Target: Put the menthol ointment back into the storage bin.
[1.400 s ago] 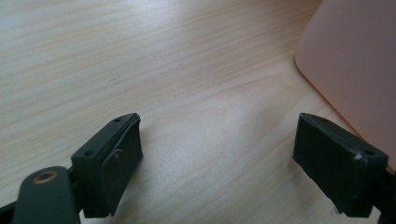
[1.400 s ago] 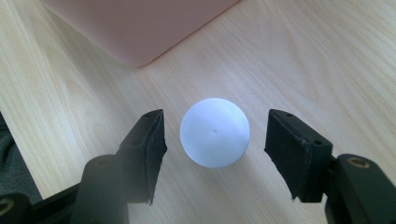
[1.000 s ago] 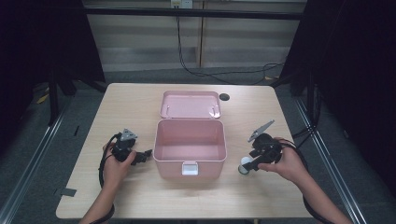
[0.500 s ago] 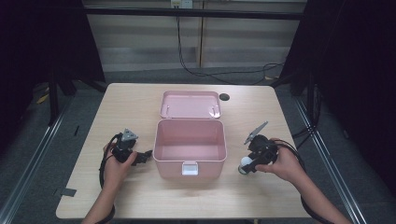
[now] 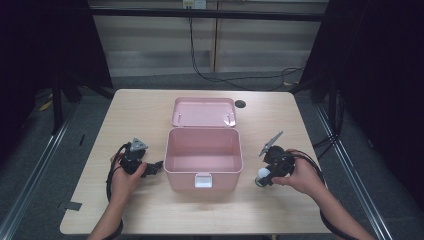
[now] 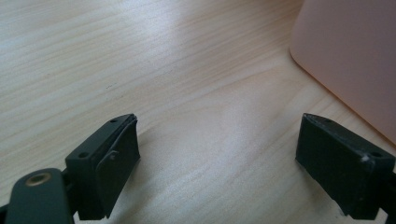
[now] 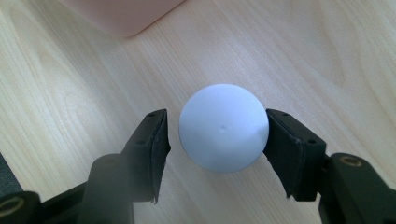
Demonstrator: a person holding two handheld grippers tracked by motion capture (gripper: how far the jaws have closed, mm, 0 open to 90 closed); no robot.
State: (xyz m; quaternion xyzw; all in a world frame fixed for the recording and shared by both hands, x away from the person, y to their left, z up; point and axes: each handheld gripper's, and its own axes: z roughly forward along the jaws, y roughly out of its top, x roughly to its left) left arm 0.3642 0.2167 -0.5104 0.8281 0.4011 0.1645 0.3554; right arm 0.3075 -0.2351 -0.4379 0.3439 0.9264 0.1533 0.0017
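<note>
I note my right gripper closing around the pale blue-white ball, right of the open pink plastic box, one pad touching; my left gripper, left of the box, stands open and empty.

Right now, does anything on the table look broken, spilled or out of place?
Nothing stands out. The pink box stands upright with its lid open, and nothing is spilled. The white ball sits between the right gripper jaws, which have just been closing.

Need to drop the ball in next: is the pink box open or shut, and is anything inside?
Open and empty. The pink box has its lid swung back flat on the table, and the high view shows a bare pink floor inside.
</note>
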